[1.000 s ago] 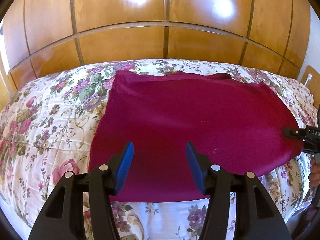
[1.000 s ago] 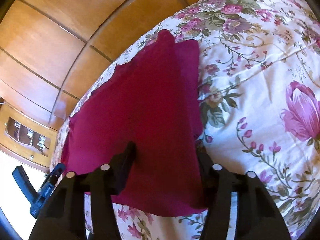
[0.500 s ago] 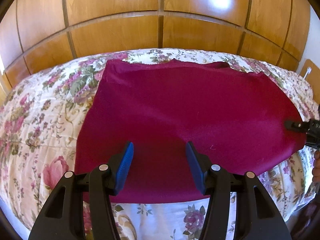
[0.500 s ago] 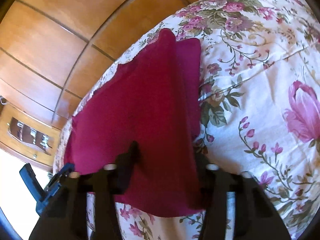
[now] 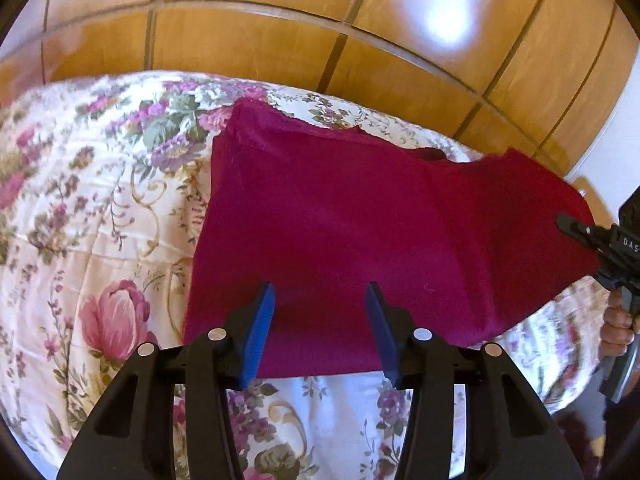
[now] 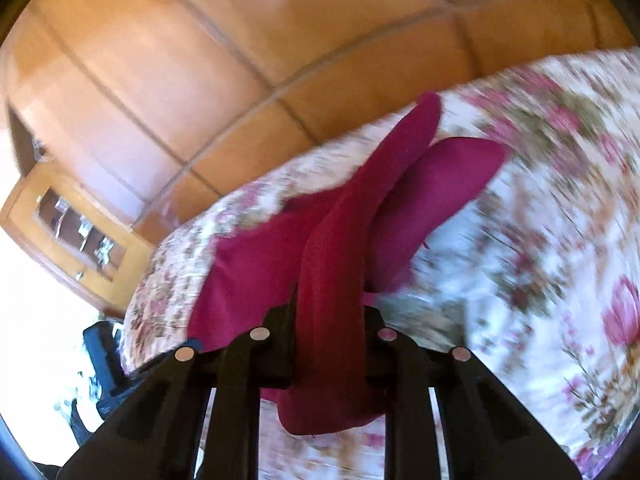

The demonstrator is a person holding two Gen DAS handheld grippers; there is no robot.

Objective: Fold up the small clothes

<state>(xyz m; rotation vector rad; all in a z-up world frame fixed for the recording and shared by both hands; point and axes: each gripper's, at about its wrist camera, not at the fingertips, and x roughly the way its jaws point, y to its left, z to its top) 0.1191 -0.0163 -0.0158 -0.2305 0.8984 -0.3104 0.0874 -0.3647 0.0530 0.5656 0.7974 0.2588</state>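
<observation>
The magenta cloth (image 5: 340,220) is spread on the floral quilt (image 5: 100,220), its right edge lifted. A gathered fold is seen pinched in the right gripper (image 6: 329,320) only in the right view — its jaws have just been closing. In the left view the left gripper (image 5: 320,300) is held spread over the near hem, having narrowed slightly — nothing is pinched. Glossy wood panels (image 5: 280,40) stand behind.
</observation>
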